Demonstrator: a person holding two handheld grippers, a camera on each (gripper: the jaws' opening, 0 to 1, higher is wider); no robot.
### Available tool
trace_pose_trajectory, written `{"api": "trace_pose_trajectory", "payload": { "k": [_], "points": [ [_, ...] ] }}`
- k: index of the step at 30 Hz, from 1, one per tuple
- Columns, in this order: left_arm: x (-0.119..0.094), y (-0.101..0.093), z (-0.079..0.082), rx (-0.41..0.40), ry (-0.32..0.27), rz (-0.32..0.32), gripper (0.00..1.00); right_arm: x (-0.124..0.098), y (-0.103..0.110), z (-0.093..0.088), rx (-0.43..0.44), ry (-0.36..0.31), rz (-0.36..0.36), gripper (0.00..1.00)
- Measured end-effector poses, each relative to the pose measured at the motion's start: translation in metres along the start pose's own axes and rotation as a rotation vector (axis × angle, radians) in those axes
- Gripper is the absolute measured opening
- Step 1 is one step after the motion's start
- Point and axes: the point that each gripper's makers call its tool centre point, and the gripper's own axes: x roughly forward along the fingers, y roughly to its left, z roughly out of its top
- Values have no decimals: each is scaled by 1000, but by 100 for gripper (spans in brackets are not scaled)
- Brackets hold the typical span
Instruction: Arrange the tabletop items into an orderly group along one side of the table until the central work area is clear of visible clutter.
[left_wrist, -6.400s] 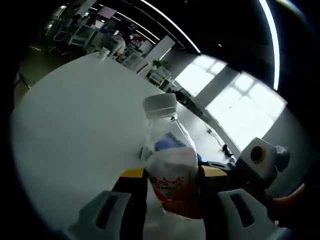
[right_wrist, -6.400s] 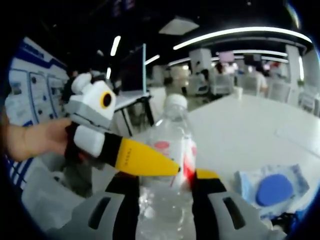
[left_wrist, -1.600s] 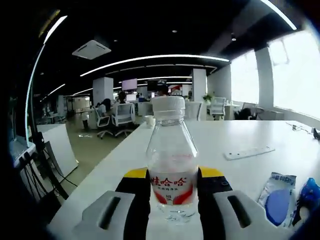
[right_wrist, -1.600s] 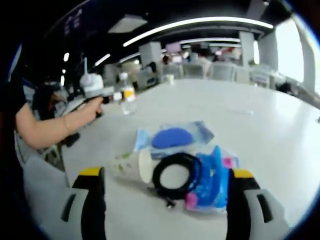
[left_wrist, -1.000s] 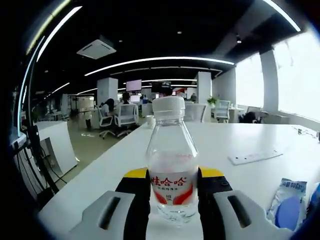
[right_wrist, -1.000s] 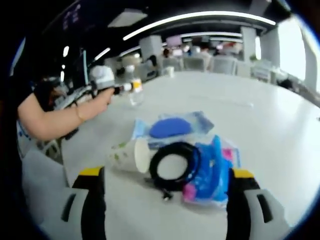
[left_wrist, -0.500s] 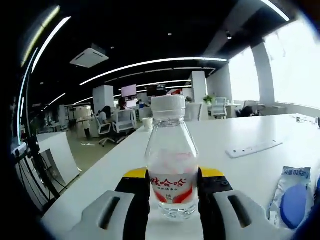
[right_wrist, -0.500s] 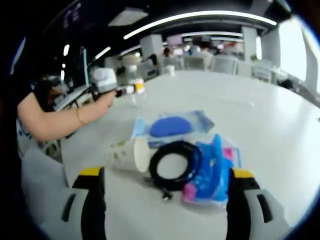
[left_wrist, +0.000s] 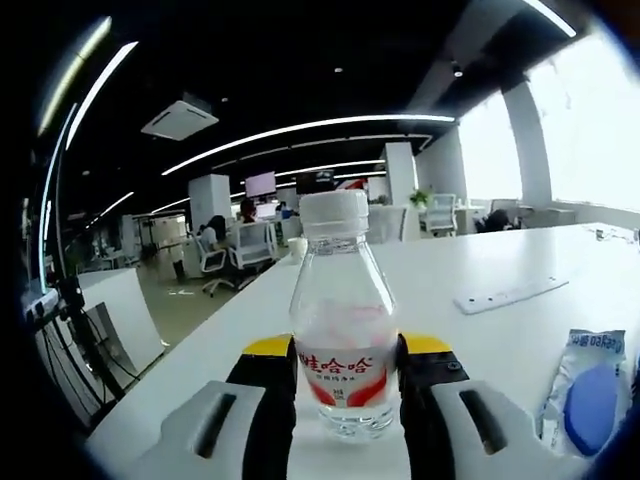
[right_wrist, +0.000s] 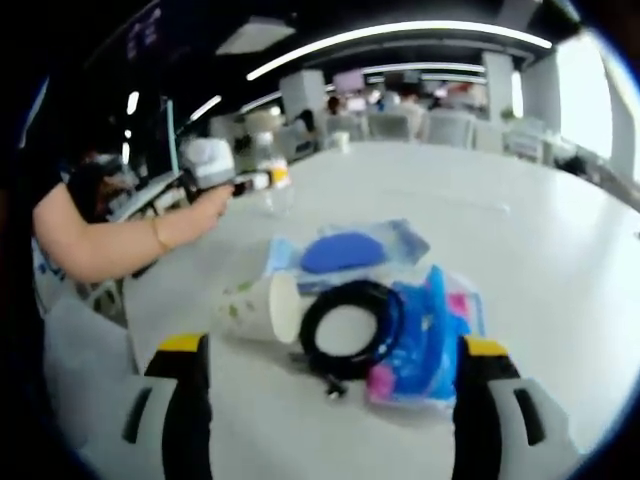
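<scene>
Holding the bottle (left_wrist: 338, 330) upright between its jaws, the left gripper (left_wrist: 345, 372) has it close to the table (left_wrist: 500, 330) near the edge — whether the base already rests on the surface is hard to tell. In the right gripper view the same bottle (right_wrist: 274, 180) sits far off toward that near edge, well apart from the rest of the clutter. So one item looks close to placed at the side, and that seems to be the whole of what is done.

What is left lies in a loose heap toward the middle of the table: a paper cup (right_wrist: 252, 309) on its side, a black cable coil (right_wrist: 350, 330) touching it, a blue packet (right_wrist: 432, 340) with a pink patch partly under the coil, and a clear pouch (right_wrist: 345, 252) with a blue pad just behind them. That pouch (left_wrist: 585, 405) also shows at the right of the left gripper view.

The right gripper (right_wrist: 325, 400) hangs above this heap with its jaws spread wide and nothing in them — probably about to take one of these items.
</scene>
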Motion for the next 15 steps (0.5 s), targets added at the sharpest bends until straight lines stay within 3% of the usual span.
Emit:
{"api": "trace_pose_trajectory", "payload": {
  "k": [2, 10, 15],
  "points": [
    [-1, 3, 7, -10, -21, 11, 52, 0, 0, 1, 3, -5, 2, 100],
    [-6, 5, 20, -20, -20, -15, 72, 3, 4, 5, 4, -17, 23, 100],
    [-13, -6, 19, -37, 12, -81, 86, 5, 12, 9, 7, -22, 52, 100]
  ]
}}
